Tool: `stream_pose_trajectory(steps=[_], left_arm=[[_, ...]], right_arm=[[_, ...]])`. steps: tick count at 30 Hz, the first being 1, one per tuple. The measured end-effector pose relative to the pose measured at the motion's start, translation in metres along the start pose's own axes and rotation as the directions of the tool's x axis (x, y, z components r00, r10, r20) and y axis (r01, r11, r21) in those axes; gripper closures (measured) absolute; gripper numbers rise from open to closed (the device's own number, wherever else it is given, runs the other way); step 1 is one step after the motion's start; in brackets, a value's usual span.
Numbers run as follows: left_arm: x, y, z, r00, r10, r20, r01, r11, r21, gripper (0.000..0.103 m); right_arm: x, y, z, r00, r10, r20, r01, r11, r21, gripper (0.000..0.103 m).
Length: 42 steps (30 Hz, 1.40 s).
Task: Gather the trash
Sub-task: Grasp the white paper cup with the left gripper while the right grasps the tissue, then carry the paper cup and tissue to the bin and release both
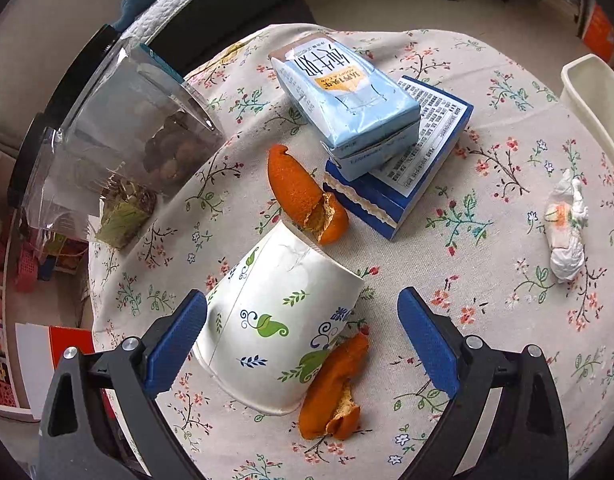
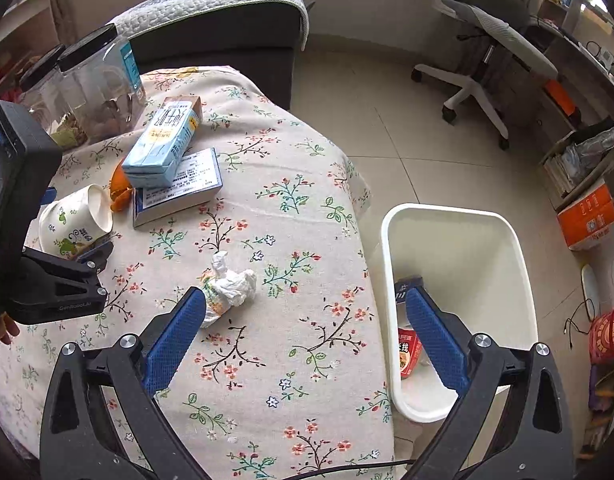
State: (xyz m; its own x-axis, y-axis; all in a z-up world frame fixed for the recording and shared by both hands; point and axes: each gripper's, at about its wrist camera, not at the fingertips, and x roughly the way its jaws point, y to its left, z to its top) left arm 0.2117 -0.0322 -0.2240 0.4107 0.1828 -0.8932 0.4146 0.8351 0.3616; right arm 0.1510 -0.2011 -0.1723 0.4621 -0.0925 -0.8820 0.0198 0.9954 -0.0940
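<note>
trash lies scattered on a round table covered by a floral cloth, with a white bin standing on the floor just beside the table's right edge. inside the bin, a red packet and a dark carton rest near its bottom. on the far left of the table, two clear jars with black lids stand side by side. toward the middle, a pale blue milk carton lies on its side on top of a blue box. a paper cup with leaf print lies tipped over near the left edge, its mouth facing the far side. one orange peel lies between the cup and the blue box; a second orange peel touches the cup's near right side. a crumpled tissue sits alone, right of the cup and near the bin side. left gripper: fingers spread wide around the cup, left pad touching or almost touching its side. right gripper: fingers spread wide, holding nothing, left pad just beside the tissue.
</note>
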Motion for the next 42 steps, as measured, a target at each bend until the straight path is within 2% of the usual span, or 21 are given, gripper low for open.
stream_pose_trajectory(steps=[1, 3, 5, 8, 12, 15, 16, 18, 20, 22, 24, 26, 28, 30, 35, 38, 42], left_arm=[[0.004, 0.003, -0.003, 1.000, -0.001, -0.007, 0.001, 1.000, 0.004, 0.026], [0.004, 0.015, -0.008, 1.000, -0.027, -0.001, 0.027, 0.999, -0.030, 0.037], [-0.004, 0.032, -0.011, 0.995, -0.095, 0.028, 0.097, 0.991, -0.094, 0.039], [-0.015, 0.053, -0.022, 0.987, -0.152, 0.053, 0.159, 0.973, -0.168, 0.043], [-0.027, 0.073, -0.044, 0.984, -0.168, 0.064, 0.179, 0.950, -0.254, 0.046], [-0.044, 0.089, -0.061, 0.979, -0.178, 0.102, 0.202, 0.927, -0.315, 0.046], [-0.051, 0.096, -0.067, 0.975, -0.186, 0.121, 0.216, 0.915, -0.341, 0.046], [-0.066, 0.109, -0.078, 0.965, -0.204, 0.166, 0.255, 0.882, -0.395, 0.046], [-0.079, 0.120, -0.086, 0.951, -0.219, 0.218, 0.296, 0.845, -0.445, 0.046], [-0.092, 0.131, -0.091, 0.934, -0.227, 0.276, 0.341, 0.800, -0.494, 0.046], [-0.105, 0.138, -0.097, 0.917, -0.227, 0.328, 0.379, 0.757, -0.533, 0.046], [-0.116, 0.140, -0.100, 0.909, -0.206, 0.362, 0.389, 0.732, -0.560, 0.046], [-0.128, 0.137, -0.102, 0.909, -0.166, 0.382, 0.374, 0.730, -0.572, 0.046], [-0.141, 0.133, -0.103, 0.901, -0.143, 0.410, 0.377, 0.725, -0.576, 0.046], [-0.169, 0.113, -0.107, 0.883, -0.064, 0.466, 0.356, 0.739, -0.572, 0.045], [-0.167, 0.106, -0.108, 0.877, -0.059, 0.477, 0.363, 0.733, -0.575, 0.045], [-0.154, 0.099, -0.107, 0.884, -0.058, 0.464, 0.356, 0.727, -0.587, 0.045]], right_arm=[[0.005, 0.004, 0.000, 1.000, 0.013, -0.019, -0.013, 1.000, 0.000, 0.007], [0.013, 0.011, 0.002, 0.999, 0.033, -0.040, -0.033, 0.999, 0.010, 0.007], [0.020, 0.016, 0.004, 0.996, 0.060, -0.058, -0.058, 0.998, 0.035, 0.007], [0.032, 0.020, 0.007, 0.988, 0.118, -0.096, -0.107, 0.988, 0.112, 0.011], [0.047, 0.031, 0.009, 0.983, 0.124, -0.133, -0.105, 0.984, 0.145, 0.020], [0.055, 0.039, 0.009, 0.983, 0.119, -0.144, -0.096, 0.983, 0.156, 0.024], [0.058, 0.041, 0.009, 0.982, 0.117, -0.150, -0.093, 0.983, 0.160, 0.029], [0.064, 0.046, 0.007, 0.979, 0.117, -0.169, -0.091, 0.984, 0.153, 0.045], [0.059, 0.053, 0.006, 0.987, 0.082, -0.136, -0.067, 0.991, 0.112, 0.075], [0.049, 0.059, 0.007, 0.985, 0.130, -0.112, -0.117, 0.987, 0.110, 0.075], [0.028, 0.065, 0.009, 0.987, 0.153, -0.050, -0.148, 0.985, 0.086, 0.075], [0.001, 0.069, 0.013, 0.979, 0.202, 0.022, -0.203, 0.976, 0.074, 0.075], [-0.029, 0.072, 0.015, 0.963, 0.249, 0.100, -0.256, 0.965, 0.059, 0.075], [-0.057, 0.072, 0.016, 0.944, 0.278, 0.179, -0.289, 0.957, 0.034, 0.075], [-0.100, 0.072, 0.012, 0.906, 0.273, 0.324, -0.277, 0.960, -0.037, 0.075], [-0.106, 0.071, 0.011, 0.899, 0.250, 0.360, -0.242, 0.968, -0.068, 0.075], [-0.103, 0.066, 0.010, 0.905, 0.213, 0.369, -0.192, 0.977, -0.094, 0.074]])
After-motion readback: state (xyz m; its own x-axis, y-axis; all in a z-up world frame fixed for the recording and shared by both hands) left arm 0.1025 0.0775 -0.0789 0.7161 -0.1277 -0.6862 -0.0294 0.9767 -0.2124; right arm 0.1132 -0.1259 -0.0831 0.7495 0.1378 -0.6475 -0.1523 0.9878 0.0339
